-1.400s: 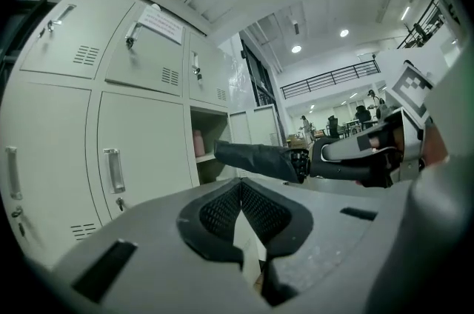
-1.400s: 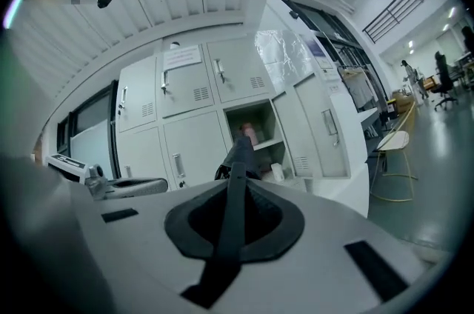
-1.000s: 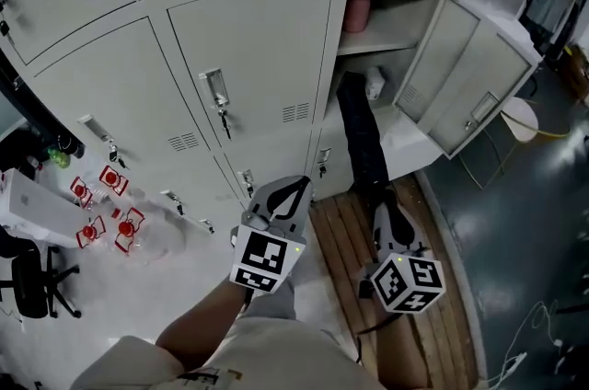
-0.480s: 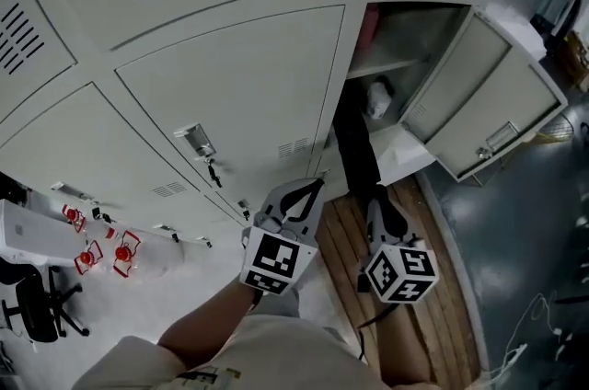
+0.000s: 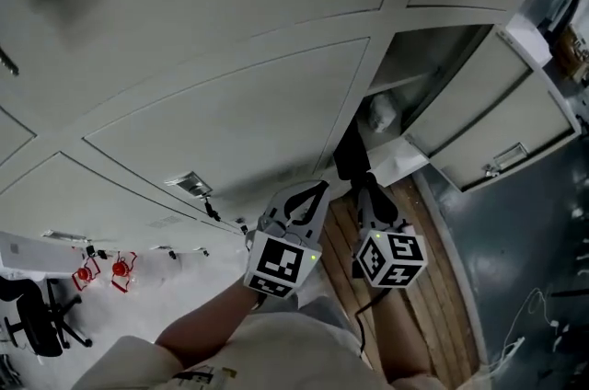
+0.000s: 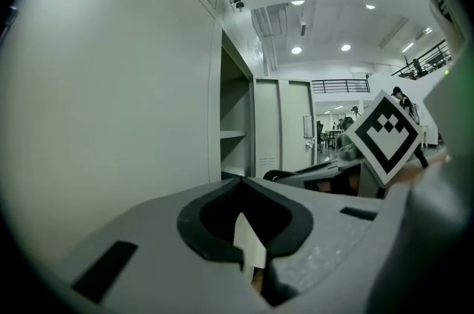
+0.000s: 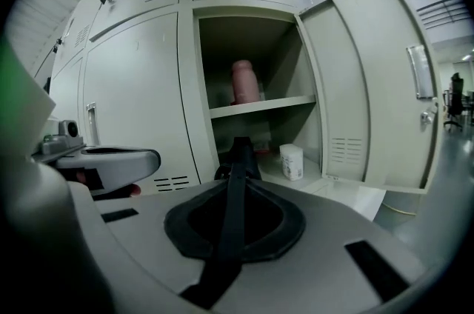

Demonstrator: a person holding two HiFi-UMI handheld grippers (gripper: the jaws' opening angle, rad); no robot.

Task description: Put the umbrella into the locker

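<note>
The black folded umbrella [image 5: 351, 156] sticks out ahead of my right gripper [image 5: 365, 188], which is shut on it; its far end reaches into the lower part of the open locker [image 5: 433, 57]. The right gripper view has the umbrella [image 7: 241, 151] running between the closed jaws of that gripper [image 7: 235, 190] toward the locker's shelf [image 7: 263, 105]. My left gripper [image 5: 321, 187] hovers just left of it, in front of a closed locker door. Its jaws are shut with nothing in them [image 6: 243, 186].
The locker's door [image 5: 502, 135] stands swung open to the right. A pink bottle [image 7: 244, 81] sits on the shelf and a white container [image 7: 292, 161] on the locker floor. Wooden boards [image 5: 442, 287] lie below; red-and-white items [image 5: 101, 273] and a chair [image 5: 37, 328] are far left.
The head view has swung up and closer to the lockers. Both grippers have moved toward the open locker, and less of the umbrella shows outside it.
</note>
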